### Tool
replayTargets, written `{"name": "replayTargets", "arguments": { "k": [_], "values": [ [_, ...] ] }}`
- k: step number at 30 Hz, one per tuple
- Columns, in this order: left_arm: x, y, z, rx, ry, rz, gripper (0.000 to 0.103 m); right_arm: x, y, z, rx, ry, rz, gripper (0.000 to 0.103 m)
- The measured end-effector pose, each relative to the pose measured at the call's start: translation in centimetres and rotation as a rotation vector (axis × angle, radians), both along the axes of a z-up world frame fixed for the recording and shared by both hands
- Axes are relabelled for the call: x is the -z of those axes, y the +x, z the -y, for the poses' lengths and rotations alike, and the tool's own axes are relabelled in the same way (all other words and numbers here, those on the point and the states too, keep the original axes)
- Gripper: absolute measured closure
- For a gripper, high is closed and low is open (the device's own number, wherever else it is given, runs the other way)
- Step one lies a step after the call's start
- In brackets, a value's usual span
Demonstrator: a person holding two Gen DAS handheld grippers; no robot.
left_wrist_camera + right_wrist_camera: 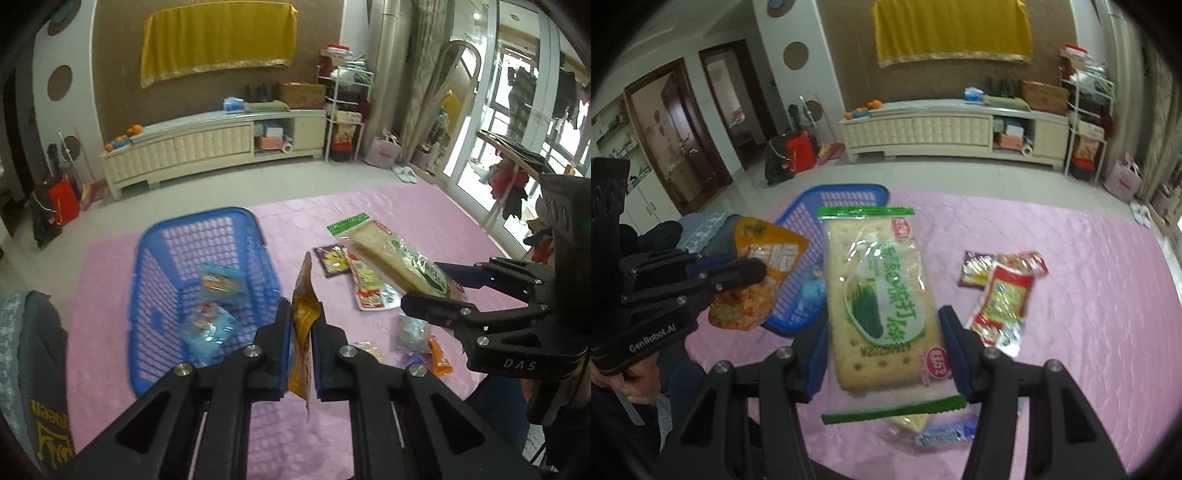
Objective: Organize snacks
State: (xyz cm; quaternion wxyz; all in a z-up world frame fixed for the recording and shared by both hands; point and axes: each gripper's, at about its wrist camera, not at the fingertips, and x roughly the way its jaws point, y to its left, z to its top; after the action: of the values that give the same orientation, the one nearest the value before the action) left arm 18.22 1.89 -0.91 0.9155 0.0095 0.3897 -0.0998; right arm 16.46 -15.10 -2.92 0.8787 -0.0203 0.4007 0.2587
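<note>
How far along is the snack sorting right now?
Done: two blue packets lie in the blue basket. In hand: left gripper pinches an orange pouch; right gripper clamps a cracker pack. Left: red-and-yellow packet, purple packet and others on the pink mat.

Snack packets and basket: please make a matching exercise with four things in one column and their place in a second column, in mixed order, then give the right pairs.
1. orange pouch
2. cracker pack
3. light blue packets
4. red and yellow packet

A. lying on the pink mat
B. clamped in the right gripper
C. inside the blue basket
D. pinched in the left gripper

Pairs: 1-D, 2-B, 3-C, 4-A
</note>
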Motion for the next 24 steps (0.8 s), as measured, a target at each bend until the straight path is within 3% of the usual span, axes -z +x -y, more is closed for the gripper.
{"name": "replayTargets", "arguments": {
  "k": [10,24],
  "values": [
    [-0.6,0.6,-4.8,-0.063,0.01,0.009,0.094,-0.8,1.7,-5.3,-0.073,-0.008,0.014,0.043],
    [3.2,2.2,-9.7,-0.104,-0.04,-0.047,0.094,2.3,3.2,-11.3,-0.107,-0.084,-0.054,0.043]
  ]
}}
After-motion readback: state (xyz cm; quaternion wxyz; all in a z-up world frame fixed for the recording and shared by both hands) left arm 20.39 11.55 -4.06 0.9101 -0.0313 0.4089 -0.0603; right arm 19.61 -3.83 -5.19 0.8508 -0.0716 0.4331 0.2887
